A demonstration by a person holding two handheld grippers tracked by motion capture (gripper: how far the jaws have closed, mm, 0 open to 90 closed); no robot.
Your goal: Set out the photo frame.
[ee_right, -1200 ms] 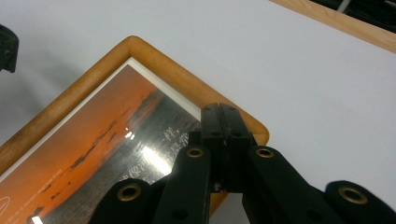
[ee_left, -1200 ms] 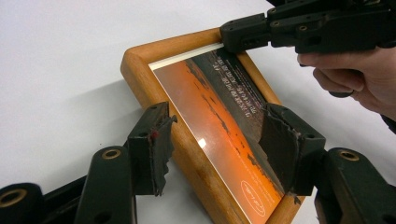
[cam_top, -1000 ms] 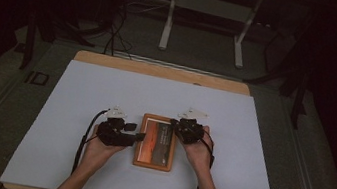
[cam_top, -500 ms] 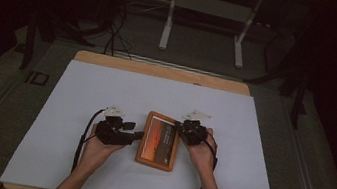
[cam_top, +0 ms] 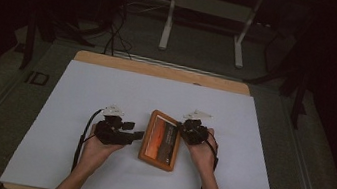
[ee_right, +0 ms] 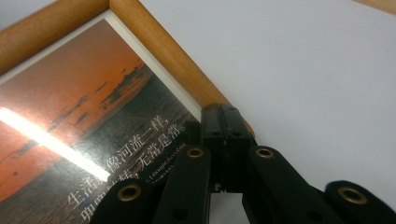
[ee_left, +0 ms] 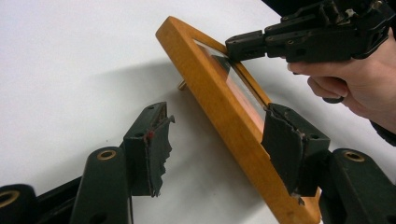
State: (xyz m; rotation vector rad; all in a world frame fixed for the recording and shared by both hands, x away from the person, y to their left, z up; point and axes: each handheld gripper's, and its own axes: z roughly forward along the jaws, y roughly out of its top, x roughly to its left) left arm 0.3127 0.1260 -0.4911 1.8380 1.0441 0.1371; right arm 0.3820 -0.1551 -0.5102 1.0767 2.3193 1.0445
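Observation:
A wooden picture frame (cam_top: 162, 140) holding an orange sunset photo with white lettering lies on the white table cover, its left side lifted a little. My left gripper (cam_top: 139, 135) is at the frame's left edge. In the left gripper view that edge (ee_left: 205, 79) runs between the jaws of my left gripper (ee_left: 218, 116). These have just been opening: the left pad (ee_left: 156, 140) stands clear of the wood, so it is open. My right gripper (cam_top: 181, 126) is shut, its closed tips (ee_right: 223, 114) resting on the frame's right rail (ee_right: 154, 46) beside the glass.
The white cover (cam_top: 106, 90) spreads over a wooden table whose far edge (cam_top: 160, 70) shows. Beyond it, a metal stand (cam_top: 205, 24) and cables (cam_top: 115, 31) are on the dark floor. The person's forearms come in from the near edge.
The frame has turned slightly and now lies a bit askew. The right gripper has shifted a touch to the right with it. The left hand has stayed where it was.

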